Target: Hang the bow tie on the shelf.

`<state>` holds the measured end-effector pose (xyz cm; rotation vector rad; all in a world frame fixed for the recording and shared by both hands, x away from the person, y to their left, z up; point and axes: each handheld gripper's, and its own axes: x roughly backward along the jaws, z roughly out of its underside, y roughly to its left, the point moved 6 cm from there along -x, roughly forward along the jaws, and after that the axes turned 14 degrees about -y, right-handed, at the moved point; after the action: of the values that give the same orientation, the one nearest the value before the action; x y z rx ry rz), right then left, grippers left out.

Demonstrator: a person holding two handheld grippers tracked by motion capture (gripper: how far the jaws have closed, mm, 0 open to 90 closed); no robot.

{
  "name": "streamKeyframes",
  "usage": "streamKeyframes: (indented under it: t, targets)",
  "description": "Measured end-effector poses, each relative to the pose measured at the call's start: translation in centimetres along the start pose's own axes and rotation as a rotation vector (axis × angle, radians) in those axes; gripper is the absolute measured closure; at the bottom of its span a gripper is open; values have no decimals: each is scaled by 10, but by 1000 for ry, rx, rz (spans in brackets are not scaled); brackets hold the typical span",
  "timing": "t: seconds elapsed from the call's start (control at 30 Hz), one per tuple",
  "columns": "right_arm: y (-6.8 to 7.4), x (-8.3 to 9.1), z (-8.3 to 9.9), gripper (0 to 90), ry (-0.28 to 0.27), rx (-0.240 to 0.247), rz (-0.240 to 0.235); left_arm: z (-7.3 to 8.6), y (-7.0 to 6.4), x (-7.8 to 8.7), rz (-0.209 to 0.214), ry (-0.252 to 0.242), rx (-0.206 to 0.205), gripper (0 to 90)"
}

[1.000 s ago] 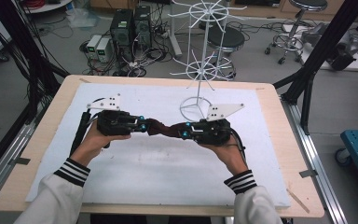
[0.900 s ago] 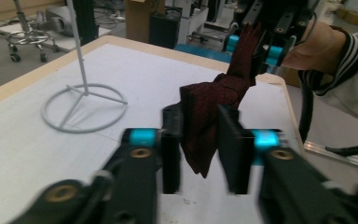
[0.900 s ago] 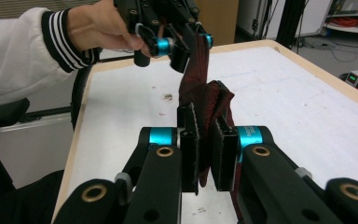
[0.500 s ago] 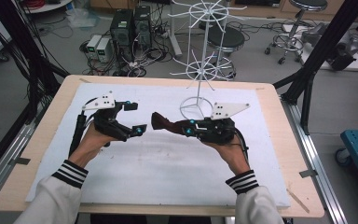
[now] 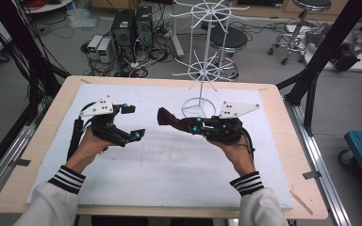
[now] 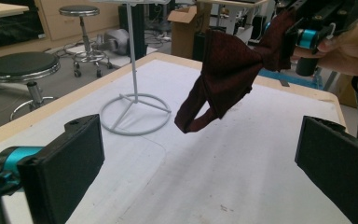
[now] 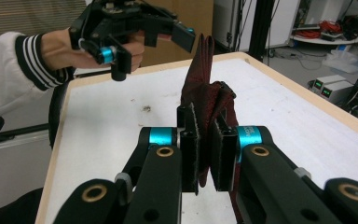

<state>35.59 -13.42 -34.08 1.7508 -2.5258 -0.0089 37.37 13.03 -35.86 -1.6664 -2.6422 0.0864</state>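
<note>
While the dark red bow tie [image 5: 169, 118] is clamped between the closed jaws of the right hand-held gripper [image 5: 194, 125], it is held above the white-covered table [image 5: 169, 165], its free end pointing toward the left hand-held gripper [image 5: 133, 122]. In the left gripper view the bow tie [image 6: 228, 70] is seen hanging clear of the table, near the ring base of the white wire stand [image 6: 135, 114]. The left hand-held gripper is held with its jaws spread wide, nothing between them, just apart from the bow tie.
</note>
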Motion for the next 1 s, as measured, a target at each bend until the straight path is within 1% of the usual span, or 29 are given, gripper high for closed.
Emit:
streamKeyframes:
  t: [0.1,0.13,0.23,0.3,0.37,0.43,0.53,0.57,0.6,0.63,0.73,0.83,1.0]
  targets:
    - [-1,2,-2,847,-10,8,7,6,0,5,-16,8,-10,17]
    - [-2,4,-2,847,-11,2,14,7,1,7,-21,1,-9,17]
    - [-4,7,-4,847,-21,4,31,10,1,14,-35,-11,-9,17]
    - [-6,9,-5,847,-29,-3,41,14,1,18,-46,-7,-20,17]
    - [-7,10,-6,847,-38,-3,51,15,1,20,-49,-11,-23,17]
    - [-8,10,-9,847,-51,-7,63,22,-1,27,-60,-20,-35,17]
    - [-9,11,-11,847,-61,-7,74,25,-3,32,-66,-25,-39,17]
    - [-11,11,-14,847,-73,-10,82,27,-3,36,-76,-36,-44,17]
    - [-12,11,-14,846,-69,-11,85,27,-3,36,-76,-36,-44,17]
    - [-13,11,-15,846,-71,-8,92,29,-4,40,-83,-48,-41,17]
    - [-15,11,-18,847,-80,-13,90,32,-3,44,-94,-47,-44,17]
    - [-18,11,-24,846,-98,-10,104,40,-2,51,-106,-45,-46,17]
    - [-22,9,-33,847,-111,-8,119,46,-2,55,-121,-51,-44,17]
